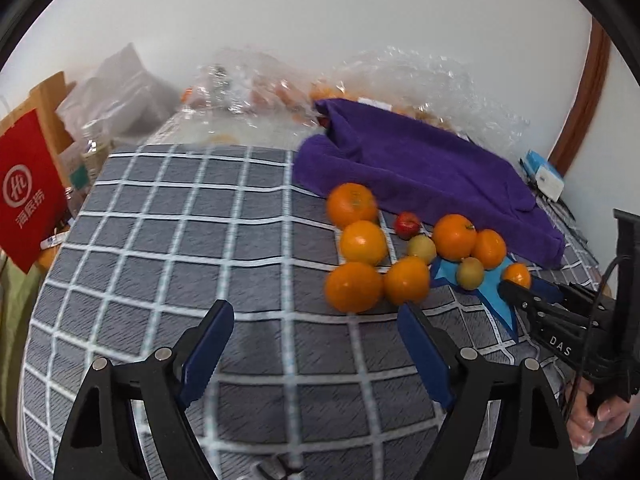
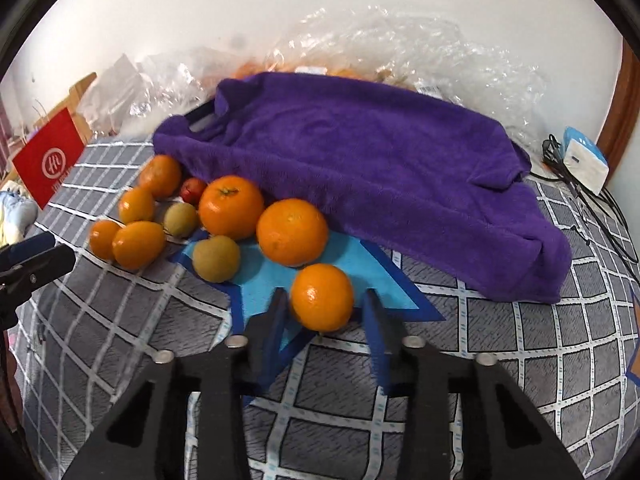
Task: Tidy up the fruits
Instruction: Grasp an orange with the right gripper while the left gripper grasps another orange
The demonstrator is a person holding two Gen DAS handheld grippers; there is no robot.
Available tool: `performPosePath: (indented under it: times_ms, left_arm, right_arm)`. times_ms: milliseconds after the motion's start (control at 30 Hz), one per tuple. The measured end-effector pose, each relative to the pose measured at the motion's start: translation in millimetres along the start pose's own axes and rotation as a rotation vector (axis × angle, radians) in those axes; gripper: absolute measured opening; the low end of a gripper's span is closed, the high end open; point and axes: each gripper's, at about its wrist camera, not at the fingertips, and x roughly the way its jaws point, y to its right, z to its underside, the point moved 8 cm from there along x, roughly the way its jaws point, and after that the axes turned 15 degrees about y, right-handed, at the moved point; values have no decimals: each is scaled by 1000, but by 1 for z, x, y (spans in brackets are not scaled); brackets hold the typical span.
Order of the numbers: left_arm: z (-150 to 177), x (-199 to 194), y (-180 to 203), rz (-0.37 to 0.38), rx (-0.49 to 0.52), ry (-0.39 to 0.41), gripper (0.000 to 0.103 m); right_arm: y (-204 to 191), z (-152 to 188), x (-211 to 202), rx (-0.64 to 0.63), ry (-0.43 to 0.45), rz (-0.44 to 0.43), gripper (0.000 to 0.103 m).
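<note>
Several oranges lie in a cluster on the grey checked cloth (image 1: 160,240), in front of a purple towel (image 2: 360,168). Among them are two yellow-green fruits (image 2: 216,258) and a small red fruit (image 2: 192,190). In the right wrist view the nearest small orange (image 2: 322,297) sits on a blue star patch (image 2: 256,280), between the fingers of my right gripper (image 2: 325,294). The left pad is at its skin and a thin gap shows at the right pad. My left gripper (image 1: 316,310) stands wide open and holds nothing, just short of the nearest big orange (image 1: 354,286). My right gripper (image 1: 506,286) reaches in from the right.
Crumpled clear plastic bags (image 1: 400,76) with more fruit lie behind the towel against the white wall. A red paper bag (image 1: 28,196) stands at the left edge. A white and blue charger (image 2: 584,160) with black cables lies at the far right. A hand (image 1: 596,416) holds the right gripper's handle.
</note>
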Motion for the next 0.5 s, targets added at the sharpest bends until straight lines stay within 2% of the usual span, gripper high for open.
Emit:
performPosePath:
  times_ms: [100,200,333,367,500]
  left_arm:
    - [1,11,11,4,22,-4,83]
    - [2,20,18,8,37,-2,79]
    - [4,24,26,59,28,12,64]
    - [5,25,28,79,25,10,57]
    - [7,26,30,110,1,-2,40]
  right_arm:
    - [5,1,-4,19,7,-9,31]
    - [17,1,-13,7,26,35,31]
    - [37,7,-25,-19,40,81,31]
    - [42,9,-26,-23,44,88,31]
    - [54,16,-23,22,35,73,31]
